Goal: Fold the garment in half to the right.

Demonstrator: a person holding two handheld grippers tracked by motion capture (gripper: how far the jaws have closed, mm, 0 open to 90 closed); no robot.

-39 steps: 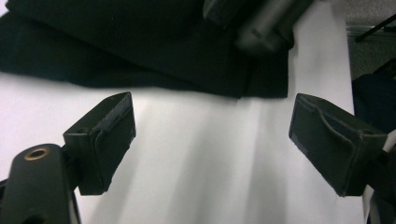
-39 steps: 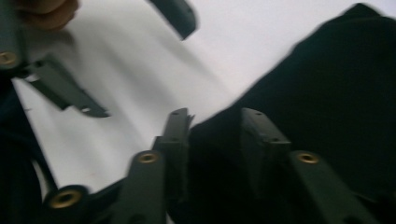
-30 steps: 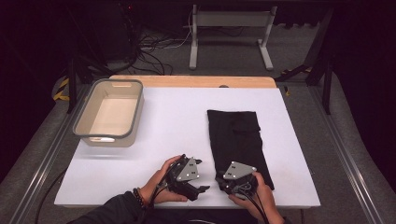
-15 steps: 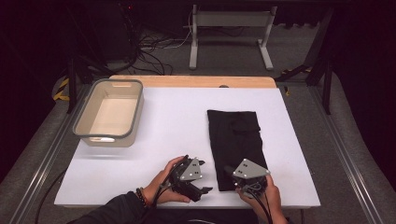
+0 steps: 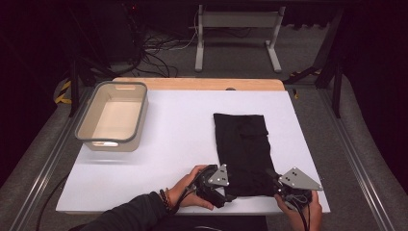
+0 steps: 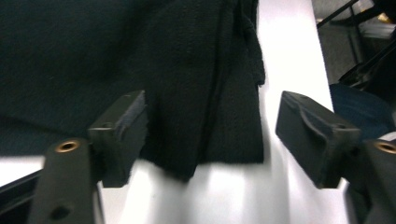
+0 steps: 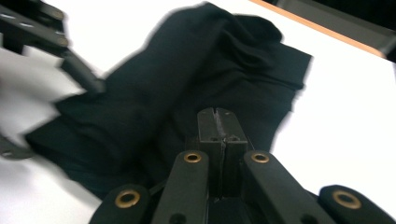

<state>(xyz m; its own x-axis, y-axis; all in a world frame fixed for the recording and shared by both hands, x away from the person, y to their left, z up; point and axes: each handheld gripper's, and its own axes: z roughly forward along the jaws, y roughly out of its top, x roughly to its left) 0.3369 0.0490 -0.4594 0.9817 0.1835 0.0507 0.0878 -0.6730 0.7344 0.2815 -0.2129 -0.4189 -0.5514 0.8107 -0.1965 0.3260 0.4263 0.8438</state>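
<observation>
- A white worktop [image 5: 183, 139] fills the middle of the high view, with a wooden strip along its far edge and dark floor and cables beyond.
- A black cloth [image 5: 243, 149], folded into a long strip, lies flat on the right half of the worktop, running from mid-table toward the person's edge. Its near end reaches both hands, so it seems laid out for folding or lifting from that end.
- An empty beige tub [image 5: 113, 117] with a grey rim sits at the far left, well apart from the cloth, perhaps waiting to receive it.
- The left claw [image 5: 227, 195] rests at the cloth's near left corner. In the left gripper view its jaws stand apart on either side of the cloth's hem [image 6: 210, 161], and they have just been closing in; the pads do not yet press the fabric.
- The right claw [image 5: 281, 187] sits at the near right corner. In the right gripper view its jaws [image 7: 218, 135] are pressed together over the dark fabric; whether a fold is pinched between them cannot be told.
- Judged from this, each hand is taking one near corner so the end can rise evenly.
</observation>
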